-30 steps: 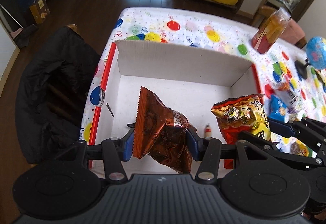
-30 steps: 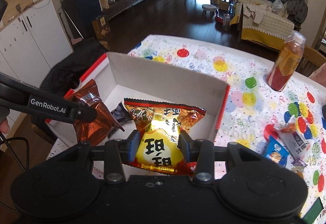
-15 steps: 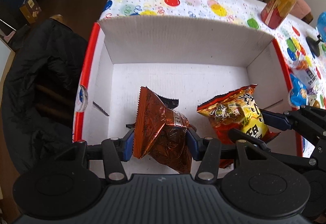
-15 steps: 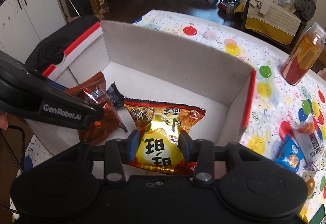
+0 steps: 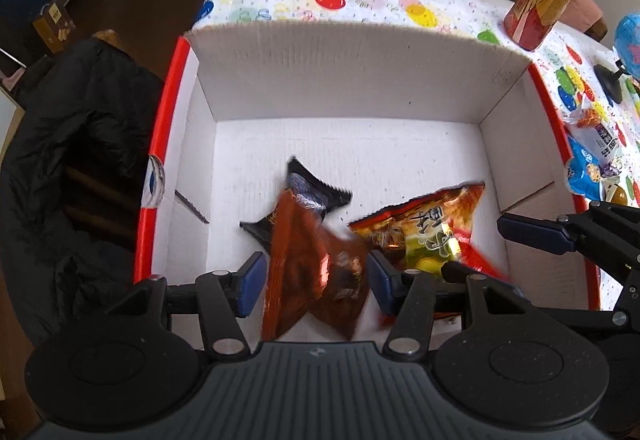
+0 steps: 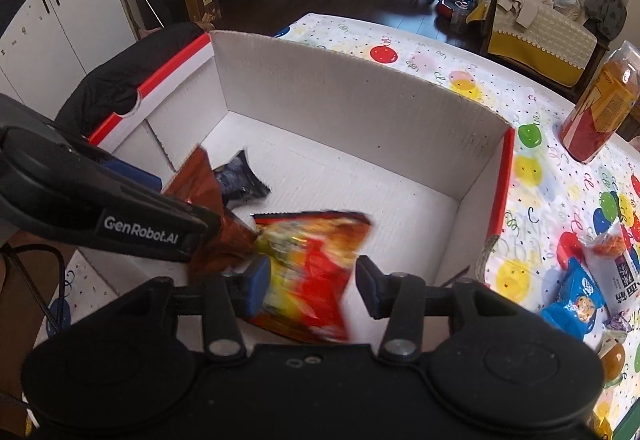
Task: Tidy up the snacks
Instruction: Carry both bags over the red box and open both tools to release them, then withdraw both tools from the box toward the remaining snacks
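A white cardboard box (image 5: 352,80) with red edges stands on the table; it also shows in the right wrist view (image 6: 360,92). My left gripper (image 5: 316,282) is open above the box, and a brown foil snack bag (image 5: 312,280) drops blurred between its pads. My right gripper (image 6: 312,282) is open too, and a red and yellow snack bag (image 6: 312,272) falls blurred between its fingers; it also shows in the left wrist view (image 5: 432,236). A small black packet (image 5: 308,192) lies on the box floor.
A tall bottle of orange drink (image 6: 600,108) stands on the balloon-print tablecloth (image 6: 540,176) right of the box. Blue and white snack packets (image 6: 580,300) lie at the right. A black jacket (image 5: 68,160) hangs over a chair on the left.
Both grippers have opened over the box. The brown bag and the red and yellow bag have left the pads and are dropping into it.
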A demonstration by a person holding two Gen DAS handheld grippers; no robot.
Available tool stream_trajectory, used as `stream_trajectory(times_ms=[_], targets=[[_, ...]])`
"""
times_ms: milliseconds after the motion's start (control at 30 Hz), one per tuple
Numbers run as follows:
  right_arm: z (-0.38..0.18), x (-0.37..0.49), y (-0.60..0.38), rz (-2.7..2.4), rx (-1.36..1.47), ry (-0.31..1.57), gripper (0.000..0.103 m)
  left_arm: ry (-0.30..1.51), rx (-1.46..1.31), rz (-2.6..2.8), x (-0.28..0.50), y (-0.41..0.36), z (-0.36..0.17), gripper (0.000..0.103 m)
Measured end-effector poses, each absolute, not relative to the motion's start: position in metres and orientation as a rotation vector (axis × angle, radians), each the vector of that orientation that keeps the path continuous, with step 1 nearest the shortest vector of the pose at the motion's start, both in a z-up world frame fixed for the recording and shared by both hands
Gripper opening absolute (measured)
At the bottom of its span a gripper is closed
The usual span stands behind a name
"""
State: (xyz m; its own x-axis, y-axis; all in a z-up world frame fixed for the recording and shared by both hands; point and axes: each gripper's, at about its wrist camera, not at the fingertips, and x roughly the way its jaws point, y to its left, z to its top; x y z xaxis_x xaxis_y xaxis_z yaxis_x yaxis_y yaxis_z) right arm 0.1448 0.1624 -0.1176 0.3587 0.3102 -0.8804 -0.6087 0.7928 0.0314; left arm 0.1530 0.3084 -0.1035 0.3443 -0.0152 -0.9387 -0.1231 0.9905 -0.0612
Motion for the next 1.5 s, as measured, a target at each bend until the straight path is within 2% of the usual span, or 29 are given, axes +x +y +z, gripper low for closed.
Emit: stream_trajectory(times_ms=[233, 400, 867, 933, 1067, 1167, 1267, 1367, 1500], targets=[[-0.101, 0.136, 0.150, 0.597, -0.292, 1.024, 0.061, 1.167, -0.135, 0.069, 0.140, 0.308, -0.084, 0.063], [-0.084, 0.126, 0.141, 0.598, -0.267, 0.995, 0.065, 1.127, -0.142, 0.065, 0.127, 0.306, -0.067, 0.064], [-0.033, 0.096, 0.094, 0.605, -0.184, 0.907, 0.085, 1.017, -0.130, 0.038, 0.090, 0.270, -0.020, 0.064], [-0.027, 0.092, 0.086, 0.607, -0.177, 0.896, 0.085, 1.003, -0.130, 0.034, 0.086, 0.262, -0.015, 0.071], [-0.020, 0.087, 0.067, 0.593, -0.159, 0.886, 0.089, 0.984, -0.129, 0.019, 0.082, 0.243, -0.007, 0.072], [-0.017, 0.085, 0.049, 0.578, -0.133, 0.885, 0.095, 0.973, -0.121, 0.008, 0.080, 0.226, -0.004, 0.077], [-0.015, 0.083, 0.032, 0.559, -0.125, 0.881, 0.098, 0.966, -0.114, -0.012, 0.081, 0.208, -0.002, 0.078], [-0.014, 0.081, 0.012, 0.543, -0.110, 0.877, 0.099, 0.957, -0.109, -0.032, 0.082, 0.189, -0.001, 0.084], [-0.014, 0.079, -0.019, 0.523, -0.092, 0.869, 0.102, 0.954, -0.101, -0.062, 0.086, 0.161, -0.002, 0.087]])
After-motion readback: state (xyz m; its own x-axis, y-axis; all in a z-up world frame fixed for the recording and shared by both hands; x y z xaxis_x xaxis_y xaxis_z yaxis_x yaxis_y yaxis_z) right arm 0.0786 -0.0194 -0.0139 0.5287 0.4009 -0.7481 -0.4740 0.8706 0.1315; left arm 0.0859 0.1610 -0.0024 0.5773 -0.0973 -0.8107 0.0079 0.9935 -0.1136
